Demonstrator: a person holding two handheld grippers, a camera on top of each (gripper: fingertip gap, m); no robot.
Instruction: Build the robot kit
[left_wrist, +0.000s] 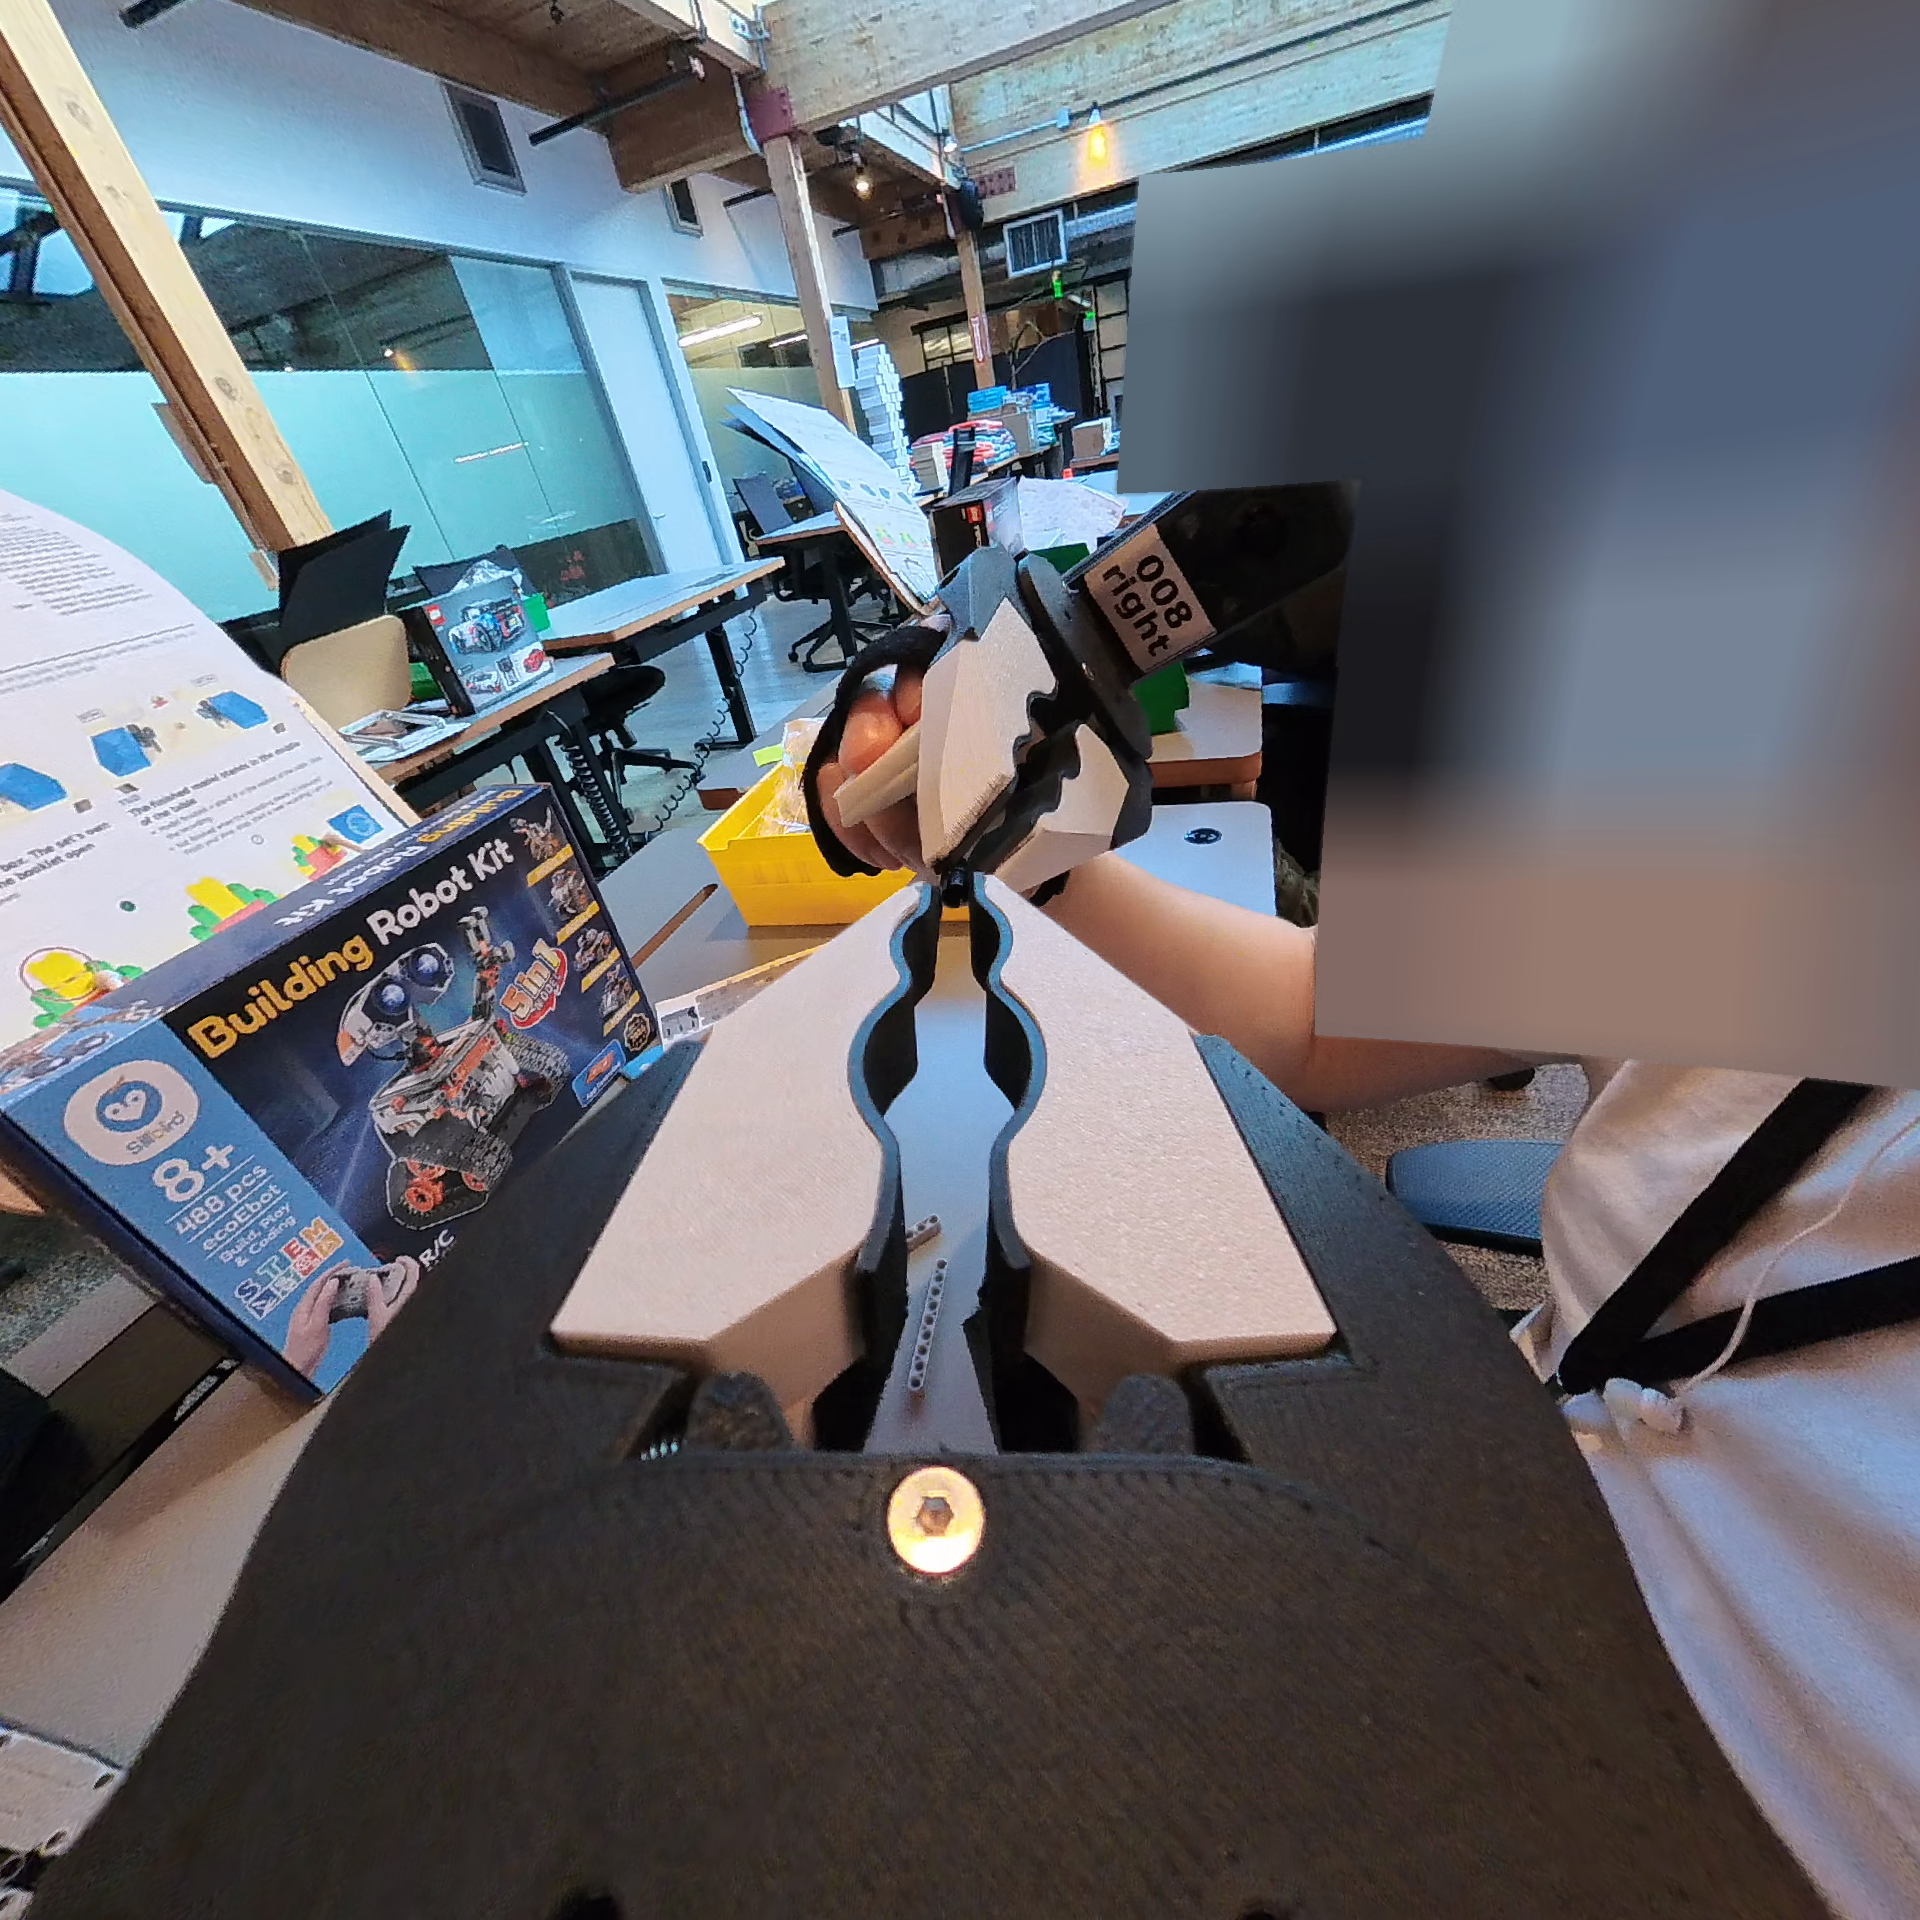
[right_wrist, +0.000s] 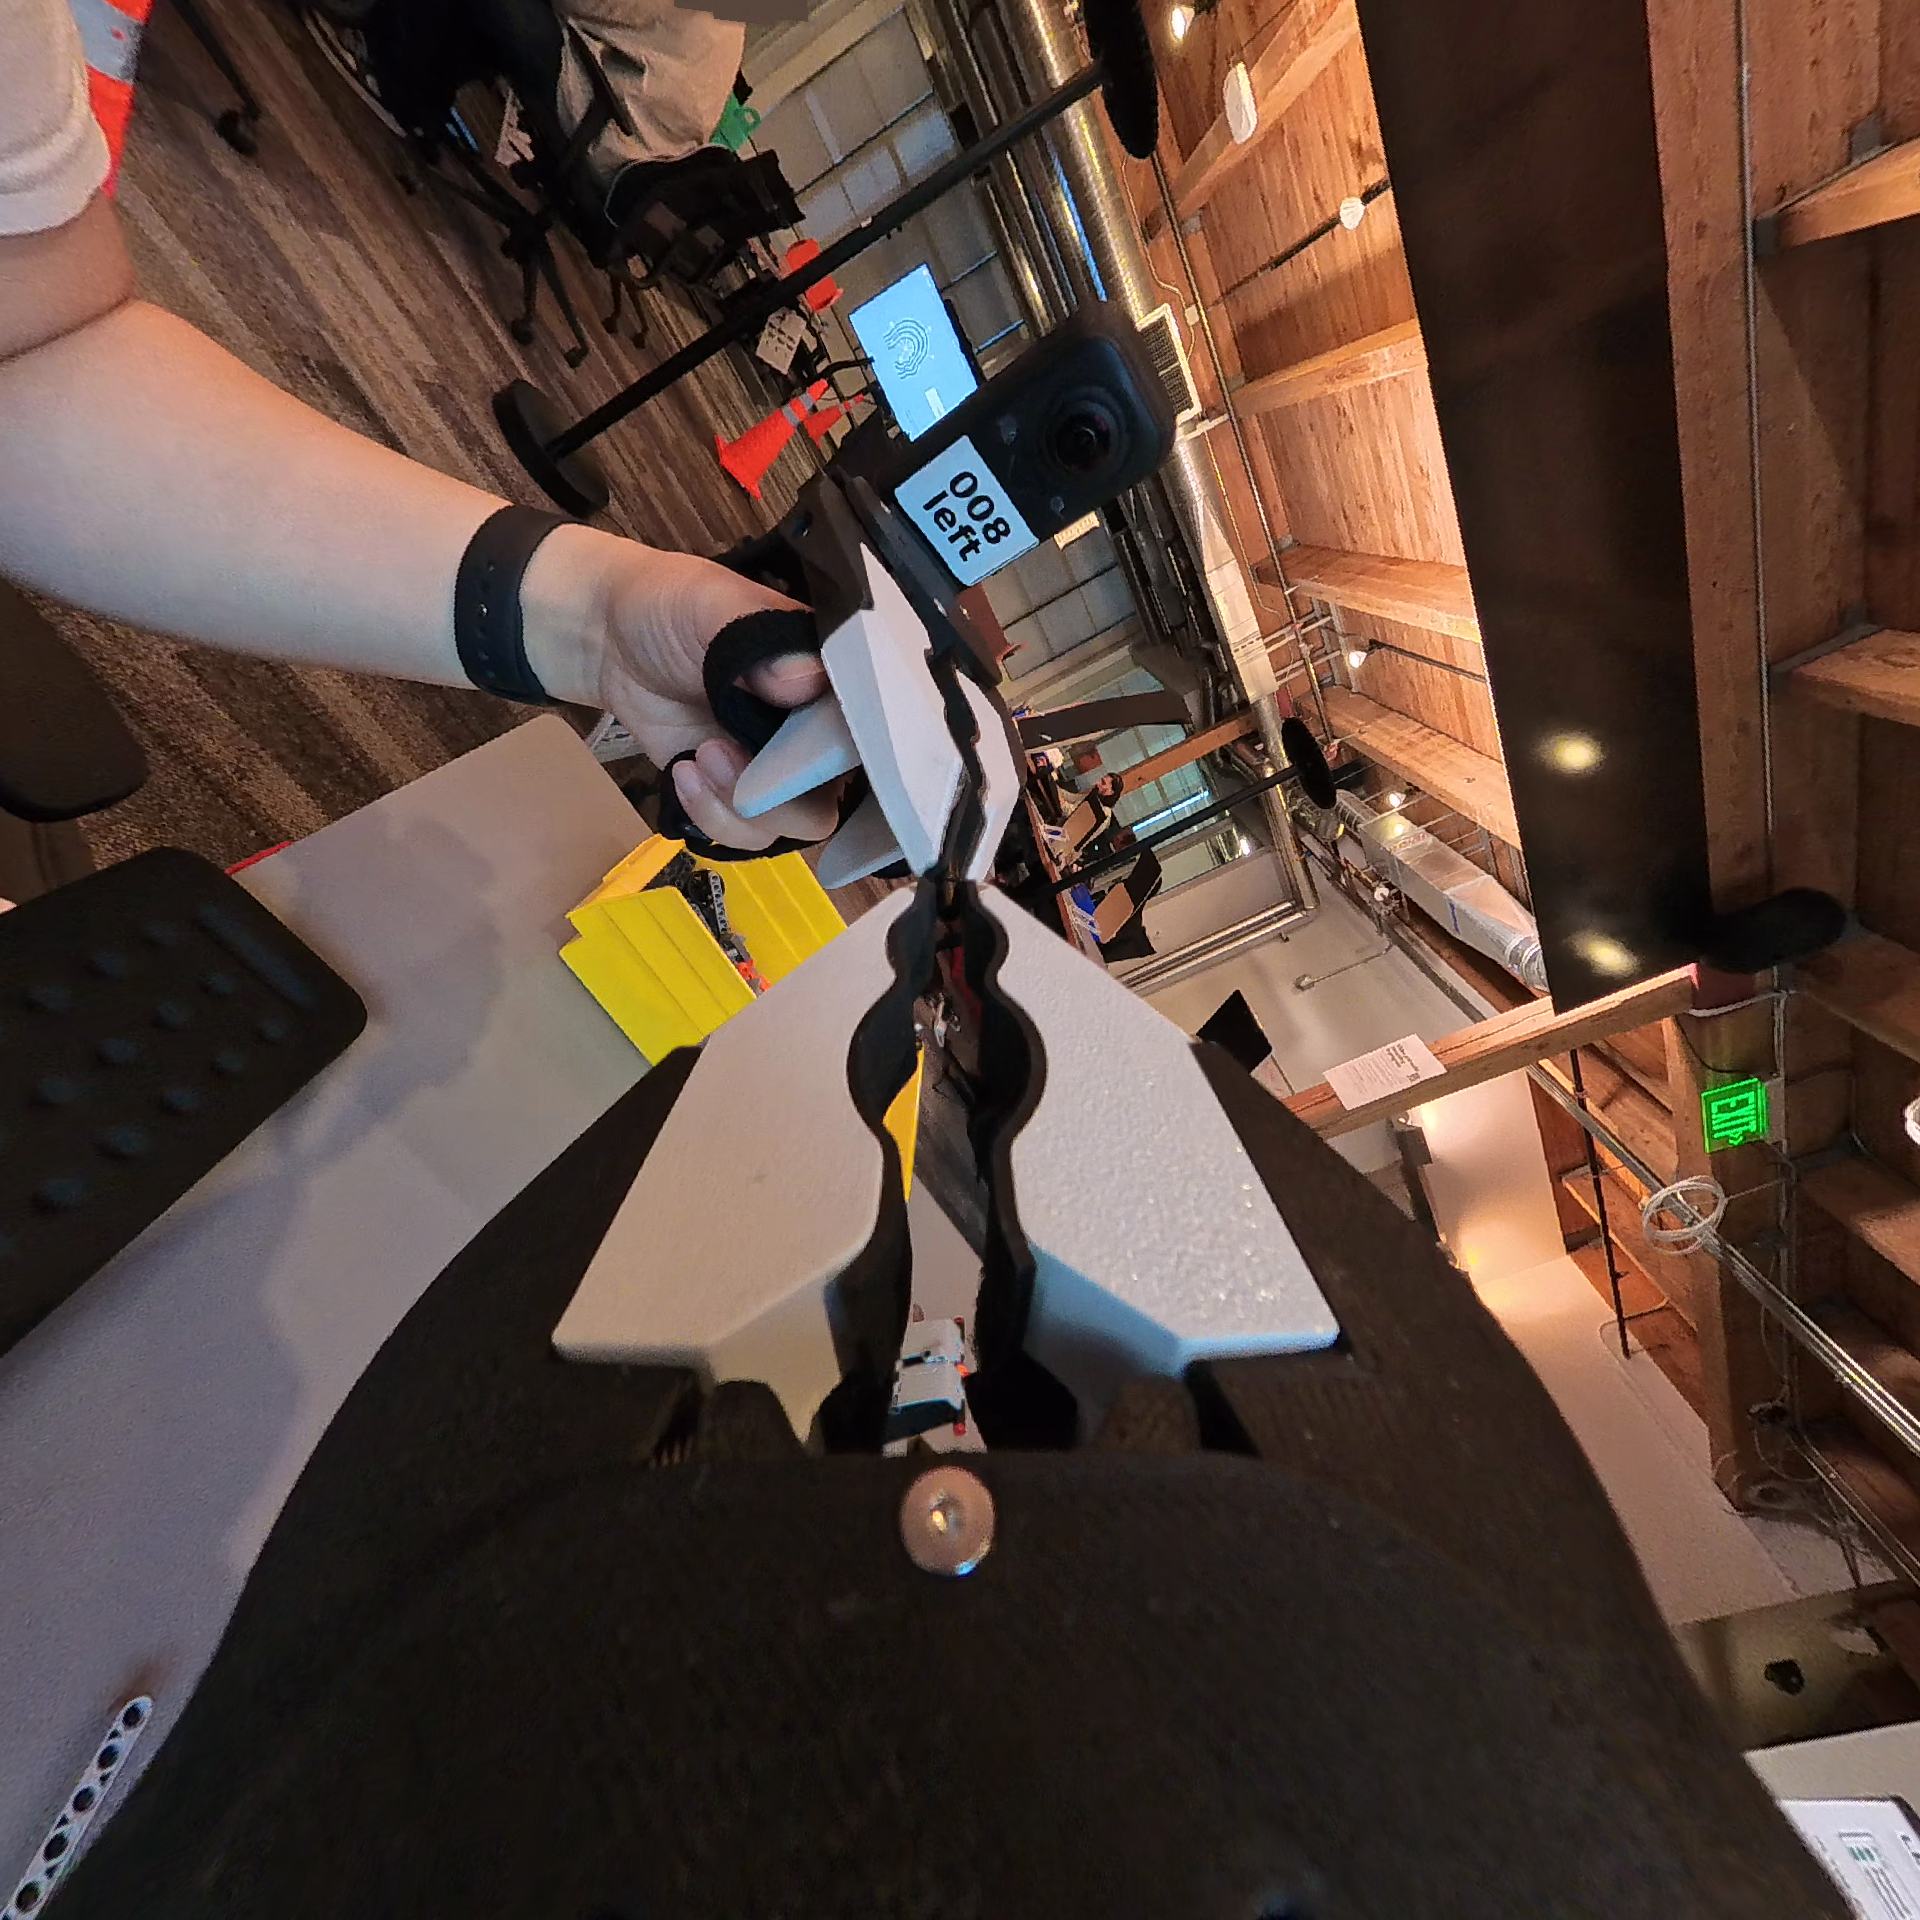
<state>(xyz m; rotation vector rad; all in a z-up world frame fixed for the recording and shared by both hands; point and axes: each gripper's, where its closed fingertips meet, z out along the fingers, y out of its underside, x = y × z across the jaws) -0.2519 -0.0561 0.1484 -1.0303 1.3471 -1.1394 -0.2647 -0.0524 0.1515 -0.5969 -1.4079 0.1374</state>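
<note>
The left gripper (left_wrist: 951, 883) and the right gripper (right_wrist: 940, 878) meet tip to tip above the table (right_wrist: 416, 1039), each with its jaws drawn narrow around a small black piece (left_wrist: 953, 885) pinched between both sets of fingertips. The piece is tiny and dark; its shape and long axis cannot be told. Below, a yellow tray (left_wrist: 769, 862) sits toward the table's far edge. A blue robot kit box (left_wrist: 343, 1060) lies tilted at the left side, and a grey perforated beam (left_wrist: 928, 1320) lies flat beneath the left gripper's fingers.
</note>
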